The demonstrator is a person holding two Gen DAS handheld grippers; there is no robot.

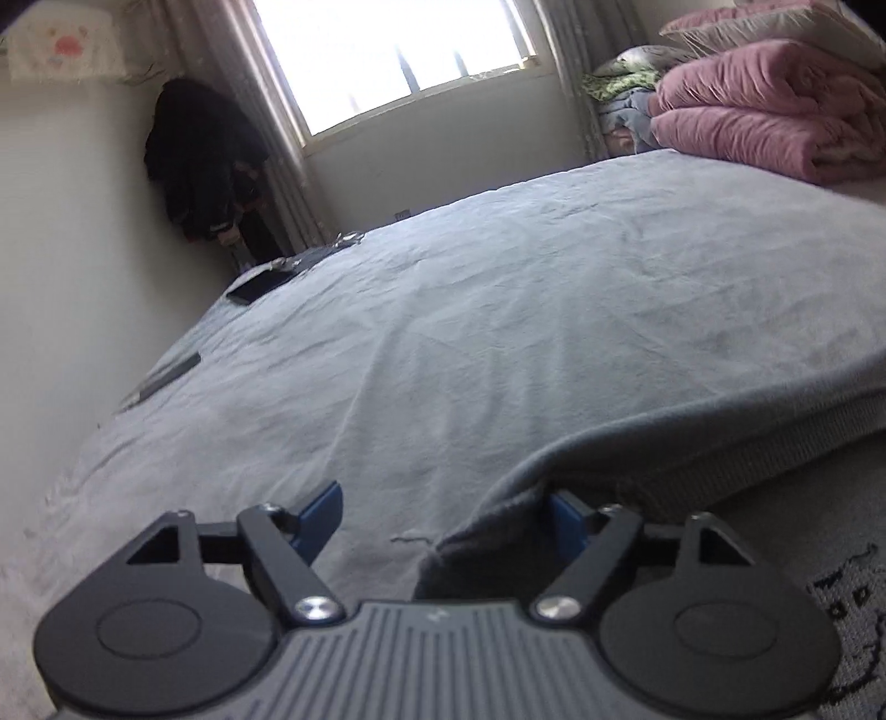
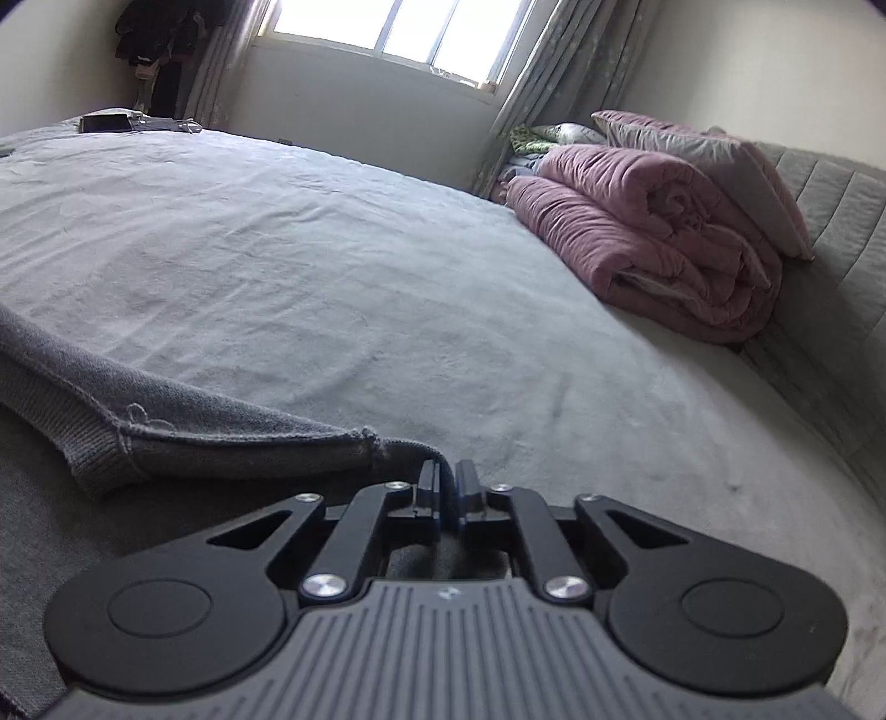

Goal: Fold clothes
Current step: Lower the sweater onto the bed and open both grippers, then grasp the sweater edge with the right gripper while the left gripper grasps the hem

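1. On the bed, at its near edge, the grey garment lies folded over.
2. Left gripper stands spread, garment corner loose between the jaws.
3. Right gripper is nearly pressed together; whether it pinches the hem, I cannot tell.
4. One fold looks laid; further folds probably remain.

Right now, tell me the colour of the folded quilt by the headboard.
Dusty pink, clearest in the right wrist view: folded quilt.

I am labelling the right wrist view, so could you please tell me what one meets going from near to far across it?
Right gripper → corner of the grey garment → open stretch of the grey bedcover → dark phone at the bed's far edge → window.
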